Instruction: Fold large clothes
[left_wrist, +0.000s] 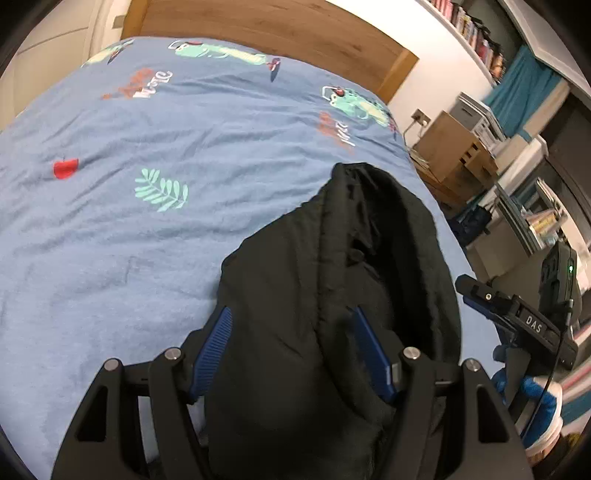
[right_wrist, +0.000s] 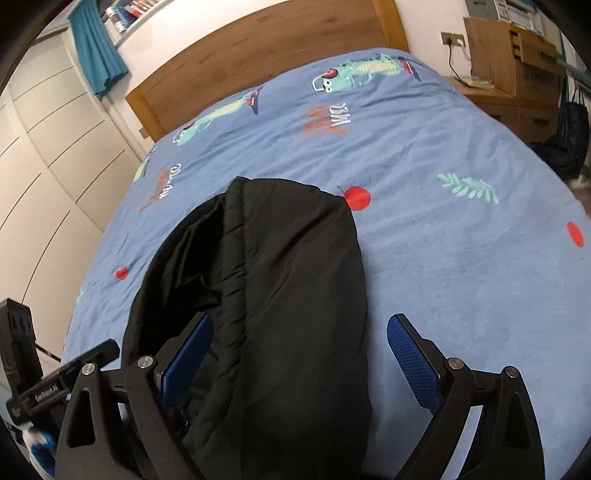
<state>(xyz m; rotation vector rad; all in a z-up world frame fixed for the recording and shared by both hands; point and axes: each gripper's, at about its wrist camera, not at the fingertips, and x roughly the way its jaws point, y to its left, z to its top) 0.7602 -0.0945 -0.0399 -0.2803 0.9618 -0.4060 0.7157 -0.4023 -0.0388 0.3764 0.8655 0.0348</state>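
The bed is the biggest thing here, with a blue cover full of cartoon prints, and its wooden headboard is at the far end. On the bed lies the coat, black and puffy, with its hood end pointing away toward the headboard. Its long way runs straight out from both claws, so the near end is under them and the far end is up the bed. In the left view the coat sits on the right part of the bed, close to that edge. The left claw has the coat bunched up between its blue pads, and both pads seem to press into the cloth, so it looks like it is pinching the coat. The right claw is spread wide. Its left pad is tucked against the coat's fold, but its right pad stands free over the blue cover, just beside the coat's edge. So the right claw grips nothing now. I think the left claw is the one in charge of the coat, and the next move depends on the right claw finding a new spot along the near edge.
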